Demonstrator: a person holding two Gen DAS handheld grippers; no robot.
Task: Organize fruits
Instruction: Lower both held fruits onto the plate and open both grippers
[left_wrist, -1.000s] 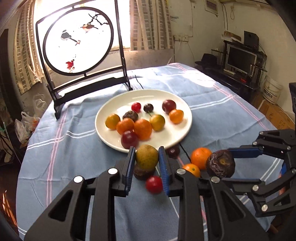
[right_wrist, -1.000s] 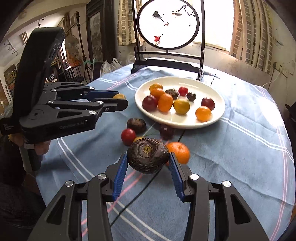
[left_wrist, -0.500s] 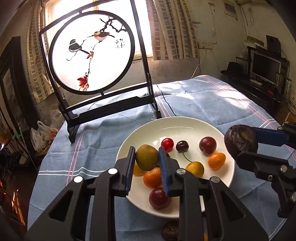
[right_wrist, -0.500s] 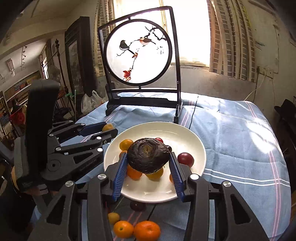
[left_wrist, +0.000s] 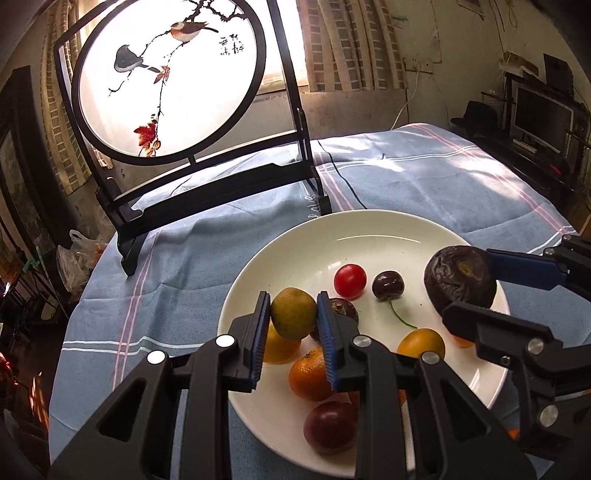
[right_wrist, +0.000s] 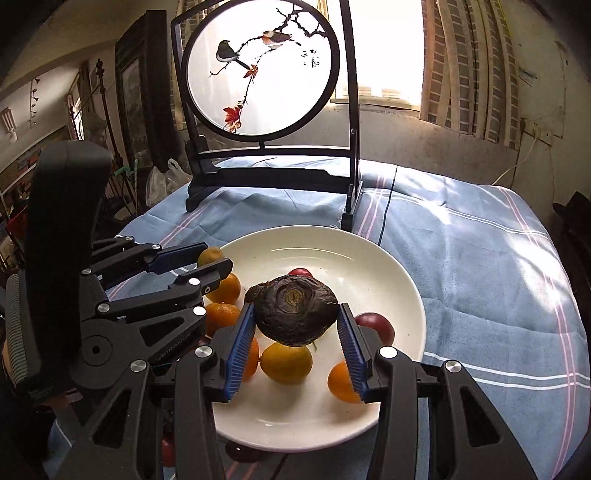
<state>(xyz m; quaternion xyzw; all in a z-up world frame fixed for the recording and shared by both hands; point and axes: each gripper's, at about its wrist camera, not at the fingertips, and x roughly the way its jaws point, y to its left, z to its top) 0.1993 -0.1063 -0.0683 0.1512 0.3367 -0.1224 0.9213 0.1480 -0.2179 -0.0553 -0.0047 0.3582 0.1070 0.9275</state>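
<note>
Your left gripper (left_wrist: 291, 317) is clamped on a smooth, oval, green-yellow fruit (left_wrist: 293, 313), its ribbed blue pads (left_wrist: 258, 332) pressing both sides, and you hold it over the near left part of the plate (left_wrist: 295, 243). Your right gripper (right_wrist: 295, 325) is clamped the same way on a dark, wrinkled, roundish fruit (right_wrist: 295, 312) with a pale scar on top, held above the middle of the plate. Both grippers are black, angular, bolted frames that reach forward side by side; the right one comes in from the right edge of the left wrist view, the left one from the left edge of the right wrist view.

Under them sits the round, glossy white plate, shallow with a raised rim. On it lie a dull purple plum (left_wrist: 330, 426), a dimpled orange tangerine (left_wrist: 308, 373), a smooth yellow-orange round fruit (left_wrist: 421, 343), a shiny dark cherry (left_wrist: 388, 284) with a thin green stem, and a glossy red cherry tomato (left_wrist: 350, 281).

The plate rests on a soft blue tablecloth (left_wrist: 184, 266) with pink and white stripes, creased in places. Behind the plate stands a black-framed round screen (left_wrist: 166, 74), translucent, painted with birds on a branch. Striped curtains (left_wrist: 354, 44) hang at the window beyond.
</note>
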